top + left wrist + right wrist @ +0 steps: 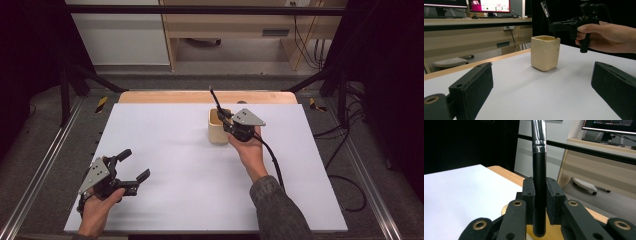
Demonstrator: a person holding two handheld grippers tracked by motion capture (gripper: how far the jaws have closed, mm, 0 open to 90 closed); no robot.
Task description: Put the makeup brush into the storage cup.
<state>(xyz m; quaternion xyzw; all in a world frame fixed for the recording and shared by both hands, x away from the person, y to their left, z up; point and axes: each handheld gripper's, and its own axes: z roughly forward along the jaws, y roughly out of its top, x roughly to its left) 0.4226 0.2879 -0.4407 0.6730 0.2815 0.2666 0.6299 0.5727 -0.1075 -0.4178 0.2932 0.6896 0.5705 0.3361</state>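
The right tool (223,119) is clamped on a black-handled brush (539,190), held upright with its lower end just inside the mouth of a cream cup (218,128). The brush has a silver ferrule above the handle. The left tool (134,165) rests near the front-left corner, jaws wide apart and empty. The cup stands on a white worktop (175,165); desks and monitors lie beyond.

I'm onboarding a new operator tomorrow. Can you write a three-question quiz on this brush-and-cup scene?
1. True or false: the right tool is shut on the brush.
2. The cup is: A) tipped over B) upright C) stacked on another cup.
3. How do the left tool's jaws stand?

Key: 1 true. 2 B. 3 Wide apart, holding nothing, near the table's front left corner.
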